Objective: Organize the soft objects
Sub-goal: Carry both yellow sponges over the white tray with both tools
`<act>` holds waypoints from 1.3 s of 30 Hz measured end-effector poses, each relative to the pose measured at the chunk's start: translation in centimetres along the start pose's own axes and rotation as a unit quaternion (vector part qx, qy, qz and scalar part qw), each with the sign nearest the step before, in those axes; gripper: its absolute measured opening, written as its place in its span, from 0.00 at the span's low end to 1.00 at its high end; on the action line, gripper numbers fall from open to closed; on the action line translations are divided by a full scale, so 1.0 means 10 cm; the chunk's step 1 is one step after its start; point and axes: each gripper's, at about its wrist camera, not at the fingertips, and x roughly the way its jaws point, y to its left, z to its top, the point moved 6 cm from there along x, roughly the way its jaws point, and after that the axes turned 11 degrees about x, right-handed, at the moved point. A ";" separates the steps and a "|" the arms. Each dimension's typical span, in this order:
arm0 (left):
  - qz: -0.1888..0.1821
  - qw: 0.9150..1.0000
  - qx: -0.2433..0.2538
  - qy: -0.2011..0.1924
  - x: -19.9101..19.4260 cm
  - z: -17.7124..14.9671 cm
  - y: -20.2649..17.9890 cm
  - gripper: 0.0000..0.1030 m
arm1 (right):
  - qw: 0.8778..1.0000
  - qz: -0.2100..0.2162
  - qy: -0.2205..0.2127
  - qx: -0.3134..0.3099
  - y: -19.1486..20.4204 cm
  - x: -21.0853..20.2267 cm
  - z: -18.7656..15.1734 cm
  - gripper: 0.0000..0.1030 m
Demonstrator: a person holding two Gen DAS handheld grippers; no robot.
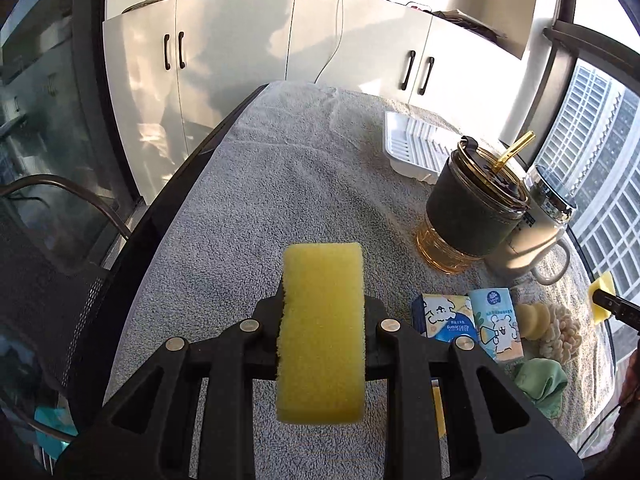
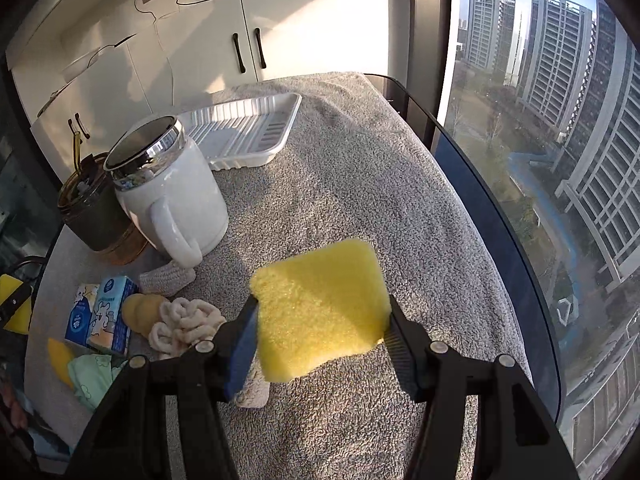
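Note:
My left gripper [image 1: 323,312] is shut on a yellow sponge [image 1: 322,332], held on edge above the grey towel [image 1: 280,184]. My right gripper [image 2: 322,316] is shut on a second yellow sponge [image 2: 322,308], held flat and tilted above the towel [image 2: 360,184]. A white ribbed tray [image 1: 416,146] lies at the far end; it also shows in the right wrist view [image 2: 248,132]. Two blue tissue packs [image 1: 468,324], a cream knotted cloth [image 1: 556,330], a pale yellow soft piece [image 1: 532,318] and a green cloth [image 1: 542,380] lie at the near right.
A dark sleeved glass tumbler with an amber straw [image 1: 474,208] and a white lidded mug [image 1: 536,232] stand beside the tray. White cupboards [image 1: 240,60] stand behind the table. A window [image 2: 560,120] runs along the right table edge. A chair [image 1: 48,280] stands at the left.

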 end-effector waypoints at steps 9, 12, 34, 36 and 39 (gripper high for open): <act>0.029 0.999 0.007 -0.010 0.40 0.41 0.22 0.21 | 0.999 -0.035 -0.021 -0.002 -0.10 0.29 0.55 0.60; 0.037 0.999 0.013 -0.013 0.54 0.56 0.29 0.21 | 0.999 -0.042 -0.024 -0.006 -0.11 0.40 0.70 0.60; -0.008 0.993 0.114 -0.039 1.61 1.89 -0.13 0.21 | 0.999 -0.017 -0.026 -0.024 0.48 1.22 2.03 0.60; -0.044 0.991 0.117 -0.038 1.68 1.97 -0.29 0.21 | 0.999 -0.009 -0.021 -0.032 0.63 1.30 2.09 0.60; -0.094 0.986 0.136 -0.025 1.80 2.06 -0.56 0.21 | 0.999 0.008 -0.008 -0.041 0.83 1.41 2.14 0.60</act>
